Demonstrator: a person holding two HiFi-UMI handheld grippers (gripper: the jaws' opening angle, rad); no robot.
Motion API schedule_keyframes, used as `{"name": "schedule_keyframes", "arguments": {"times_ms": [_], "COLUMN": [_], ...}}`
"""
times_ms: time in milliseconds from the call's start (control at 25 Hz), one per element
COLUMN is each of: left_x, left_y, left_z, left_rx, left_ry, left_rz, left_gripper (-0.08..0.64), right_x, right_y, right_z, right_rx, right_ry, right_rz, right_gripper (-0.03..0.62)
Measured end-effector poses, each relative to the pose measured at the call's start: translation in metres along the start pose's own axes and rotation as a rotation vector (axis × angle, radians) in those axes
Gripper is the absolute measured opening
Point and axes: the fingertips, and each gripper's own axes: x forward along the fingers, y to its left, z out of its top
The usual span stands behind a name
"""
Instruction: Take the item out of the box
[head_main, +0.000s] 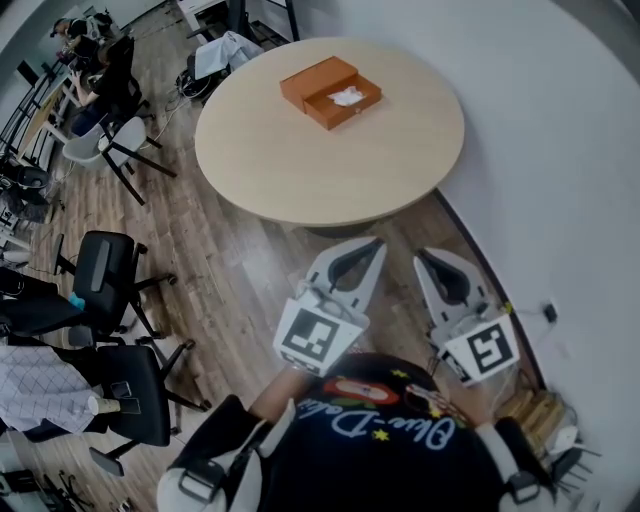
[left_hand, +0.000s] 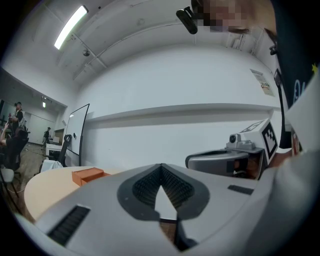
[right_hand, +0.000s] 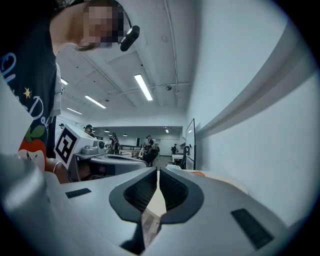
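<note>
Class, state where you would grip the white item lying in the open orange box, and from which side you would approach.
Probably pinch the white item across its middle, coming straight down from above. It lies low inside the open box, whose walls ring it and block a sideways approach, so only its top is exposed. Its exact shape is too small to tell.

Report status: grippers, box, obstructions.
Left gripper and right gripper shut, empty, short of the table. Box open, white item inside. Nothing between grippers and box.
</note>
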Motion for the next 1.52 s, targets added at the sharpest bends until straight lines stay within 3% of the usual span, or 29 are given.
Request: {"name": "schedule_keyframes", "arguments": {"times_ms": [640, 1520], "left_x": [0.005, 0.077], "left_y": [0.035, 0.091], "left_z": [-0.005, -0.005], "left_rx": [-0.02, -0.006], "left_ry": [-0.005, 0.021], "left_rz": [-0.006, 0.123], "left_gripper": [-0.015, -0.015], "right_x": [0.037, 0.107], "right_y": [-0.007, -0.08], "right_z": [-0.006, -0.008], "right_rx": [0.013, 0.017], "right_ry": [0.024, 0.028], "right_rz": [-0.014, 0.135], "right_gripper": [-0.003, -0.002]}}
